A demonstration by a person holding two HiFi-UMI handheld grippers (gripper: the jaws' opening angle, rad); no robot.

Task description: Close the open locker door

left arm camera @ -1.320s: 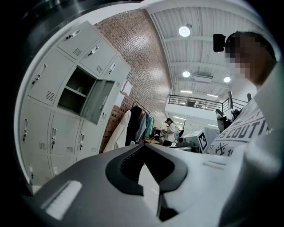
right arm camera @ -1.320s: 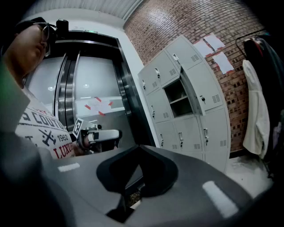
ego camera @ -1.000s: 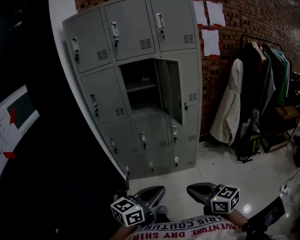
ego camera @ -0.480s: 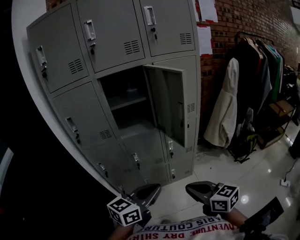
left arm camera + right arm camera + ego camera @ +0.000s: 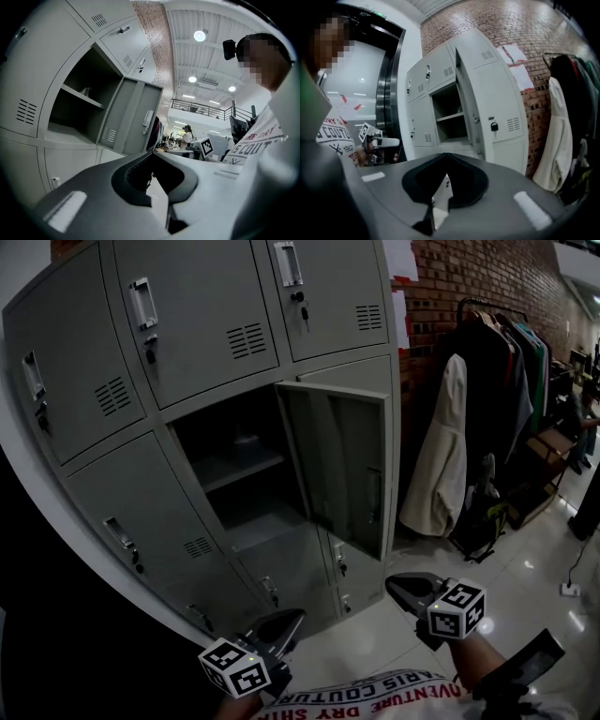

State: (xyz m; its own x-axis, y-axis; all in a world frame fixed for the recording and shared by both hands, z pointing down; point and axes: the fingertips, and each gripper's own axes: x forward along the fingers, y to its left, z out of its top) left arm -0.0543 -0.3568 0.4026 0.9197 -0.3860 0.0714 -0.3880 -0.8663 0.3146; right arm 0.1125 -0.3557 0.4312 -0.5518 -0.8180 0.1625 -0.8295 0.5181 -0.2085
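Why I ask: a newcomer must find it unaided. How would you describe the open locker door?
Find the grey locker bank standing against the brick wall, left of the clothes rack. In its middle column, second row from the top, the open door hangs out to the right, baring a dark compartment with a shelf; every other door visible is shut.

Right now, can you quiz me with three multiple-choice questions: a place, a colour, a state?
1. Where is the open locker door? A top row; B second row, middle column; C bottom row.
2. What colour are the lockers? A blue; B grey; C red.
3. How are the left tongs and right tongs? A gripping the door; B holding a coat; C shut, empty.
Answers: B, it hangs just below the top row. B, plain grey metal. C, both sets of jaws meet on nothing, short of the door.
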